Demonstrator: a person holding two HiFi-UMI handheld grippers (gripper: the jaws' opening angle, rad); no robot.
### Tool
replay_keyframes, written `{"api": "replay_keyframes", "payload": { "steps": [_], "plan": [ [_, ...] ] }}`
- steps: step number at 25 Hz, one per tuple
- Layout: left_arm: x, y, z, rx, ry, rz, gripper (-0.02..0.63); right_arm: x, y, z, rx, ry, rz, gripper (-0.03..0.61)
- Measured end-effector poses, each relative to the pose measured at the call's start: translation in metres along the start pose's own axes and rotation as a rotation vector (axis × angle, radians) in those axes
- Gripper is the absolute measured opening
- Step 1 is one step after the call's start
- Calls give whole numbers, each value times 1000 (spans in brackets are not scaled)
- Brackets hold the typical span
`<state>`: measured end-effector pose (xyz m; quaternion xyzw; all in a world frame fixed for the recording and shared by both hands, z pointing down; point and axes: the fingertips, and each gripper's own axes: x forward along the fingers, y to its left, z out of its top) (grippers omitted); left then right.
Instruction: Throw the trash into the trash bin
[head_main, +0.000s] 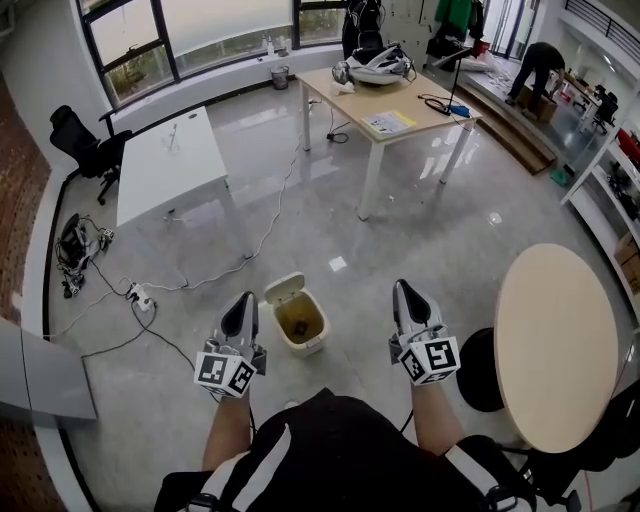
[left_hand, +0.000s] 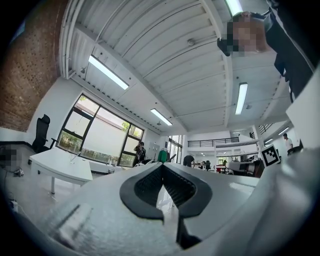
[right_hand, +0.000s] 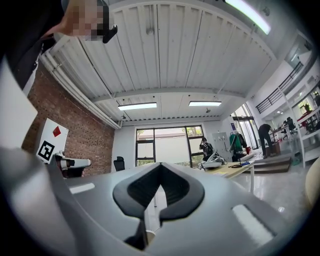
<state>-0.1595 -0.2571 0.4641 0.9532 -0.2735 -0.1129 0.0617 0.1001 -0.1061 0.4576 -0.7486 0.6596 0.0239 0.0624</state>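
A glossy grey floor (head_main: 420, 220) spreads below large dark-framed windows (head_main: 200, 35). On it stand a white rectangular table (head_main: 165, 165) at the left, a light wooden rectangular table (head_main: 380, 100) beyond and a round beige tabletop (head_main: 555, 340) at the right, and white cables (head_main: 200, 280) trail across it. The small cream plastic trash bin (head_main: 305, 345) stands on the floor between the two grippers with its flip lid (head_main: 283, 289) raised, and something brownish lies in its dark inside, too small to identify. The left gripper (head_main: 243, 298) and the right gripper (head_main: 404, 288) each have their jaws pressed together on nothing.
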Motion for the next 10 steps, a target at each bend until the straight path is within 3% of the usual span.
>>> {"api": "replay_keyframes", "payload": {
  "steps": [10],
  "plan": [
    [-4,3,6,20,9,-1,3,8,16,-10,-2,18,21,5]
  ]
}}
